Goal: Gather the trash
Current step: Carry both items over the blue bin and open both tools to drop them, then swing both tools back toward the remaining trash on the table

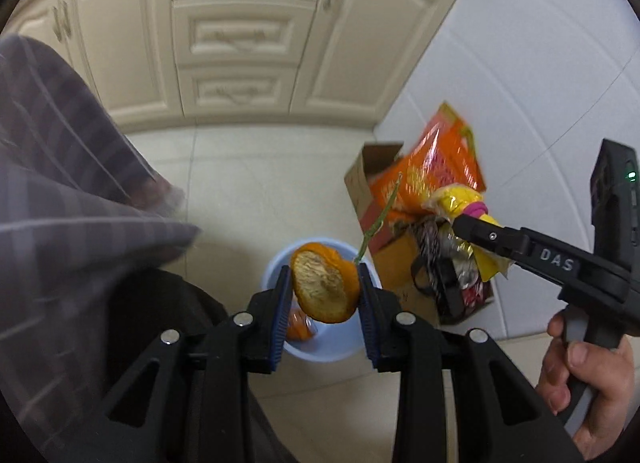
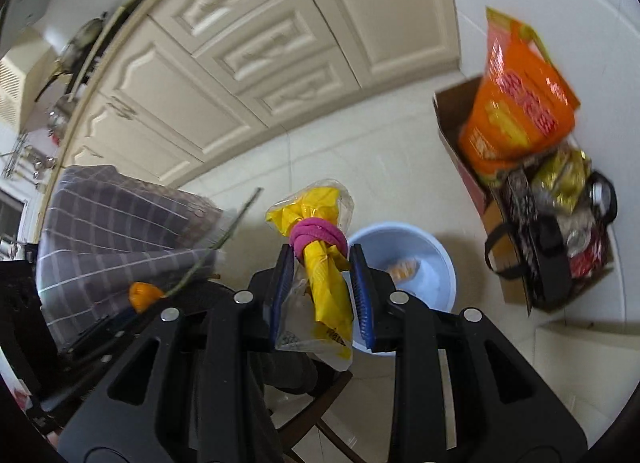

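Note:
My left gripper is shut on an orange peel and holds it above a light blue basin on the floor. A green stem sticks up beside the peel. My right gripper is shut on a yellow wrapper tied with a pink band, left of and above the basin. The right gripper also shows in the left wrist view, to the right of the basin. Orange scraps lie inside the basin.
A cardboard box stuffed with an orange bag, foil packs and a black strap stands on the floor by the white wall, right of the basin. Cream cabinets run behind. A grey plaid cloth hangs at the left.

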Demonstrator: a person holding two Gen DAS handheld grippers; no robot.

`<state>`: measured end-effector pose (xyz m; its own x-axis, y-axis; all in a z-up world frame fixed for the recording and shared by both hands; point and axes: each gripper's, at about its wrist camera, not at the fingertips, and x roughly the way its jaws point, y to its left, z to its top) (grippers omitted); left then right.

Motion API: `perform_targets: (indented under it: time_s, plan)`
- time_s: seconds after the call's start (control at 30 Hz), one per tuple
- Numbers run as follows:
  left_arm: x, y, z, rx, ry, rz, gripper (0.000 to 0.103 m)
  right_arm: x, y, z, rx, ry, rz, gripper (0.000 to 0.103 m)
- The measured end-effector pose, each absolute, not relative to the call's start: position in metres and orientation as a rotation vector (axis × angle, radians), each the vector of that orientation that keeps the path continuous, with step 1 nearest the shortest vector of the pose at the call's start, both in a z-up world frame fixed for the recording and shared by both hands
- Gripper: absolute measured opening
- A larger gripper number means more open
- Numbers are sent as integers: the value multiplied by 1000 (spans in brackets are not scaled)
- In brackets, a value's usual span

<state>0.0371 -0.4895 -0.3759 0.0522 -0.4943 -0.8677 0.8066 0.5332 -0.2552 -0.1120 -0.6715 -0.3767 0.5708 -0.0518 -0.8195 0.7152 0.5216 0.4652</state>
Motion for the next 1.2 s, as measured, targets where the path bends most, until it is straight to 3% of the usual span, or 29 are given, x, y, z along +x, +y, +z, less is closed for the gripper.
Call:
perform_targets:
  time_s: [0.23, 0.27, 0.3, 0.37, 0.5, 0.57, 0.9, 1.2]
  plan:
    - [33, -526, -434, 400, 1249, -1024, 35, -105, -675, -420, 1003, 876, -529, 29]
    - [32, -530, -439, 403, 1266, -1037, 50, -106, -676, -428, 1024, 876, -539, 31]
    - [32, -530, -442, 404, 1280, -1046, 70, -107, -678, -433, 1037, 883, -550, 48]
    - [31, -528, -441, 413, 1263, -1037, 83, -110, -678, -441, 1049, 893, -567, 66]
    - [31, -521, -429, 448, 1214, -1031, 88, -116, -677, -446, 1058, 897, -602, 90]
    - [33, -515, -418, 440, 1181, -1021, 89, -118, -677, -446, 1061, 898, -622, 96]
    - [33, -494, -361, 405, 1043, -1019, 90, -108, -670, -418, 1006, 886, -628, 97]
    - [29, -464, -292, 351, 892, -1019, 90, -89, -655, -344, 895, 790, -587, 97]
